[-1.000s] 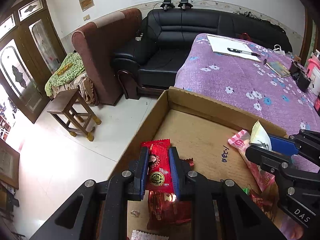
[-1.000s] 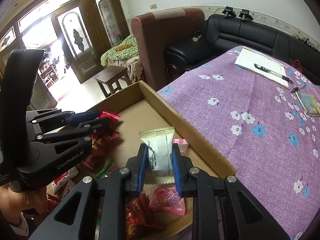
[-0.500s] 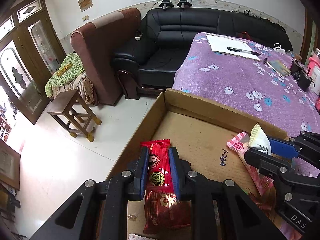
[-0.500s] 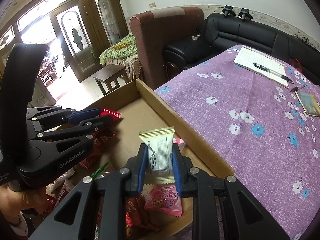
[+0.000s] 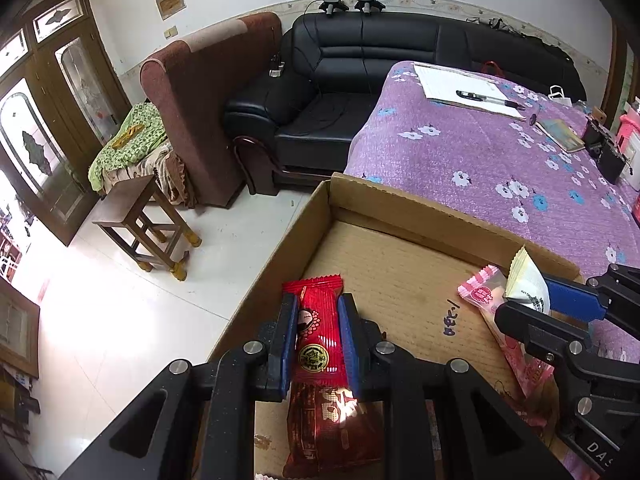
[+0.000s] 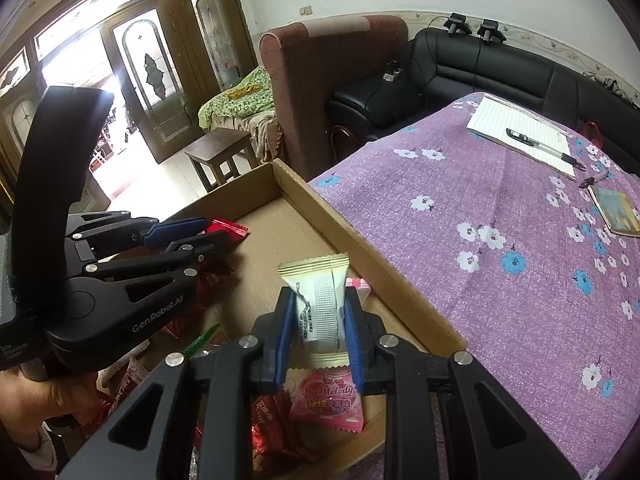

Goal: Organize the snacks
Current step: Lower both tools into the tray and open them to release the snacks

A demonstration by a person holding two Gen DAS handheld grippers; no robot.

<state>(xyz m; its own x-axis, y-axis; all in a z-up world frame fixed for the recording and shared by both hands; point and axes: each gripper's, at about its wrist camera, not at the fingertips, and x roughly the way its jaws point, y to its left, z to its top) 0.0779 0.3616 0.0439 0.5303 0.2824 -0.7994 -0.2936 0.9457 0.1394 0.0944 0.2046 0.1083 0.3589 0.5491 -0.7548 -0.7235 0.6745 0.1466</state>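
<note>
My left gripper is shut on a red snack packet, held above the cardboard box. A dark red packet lies on the box floor beneath it. My right gripper is shut on a cream-white snack packet, over the box's right side. A pink packet lies under it. In the left wrist view the right gripper shows at the right with the cream-white packet above a pink packet. In the right wrist view the left gripper sits at the left, a hand on its handle.
The box rests at the edge of a purple flowered cloth carrying a notepad and pen. Several more packets lie in the box's near end. A wooden stool, brown armchair and black sofa stand beyond.
Both grippers keep the same grip on their packets. The view has shifted only slightly; the box's far wall sits a little higher in the left wrist view.
</note>
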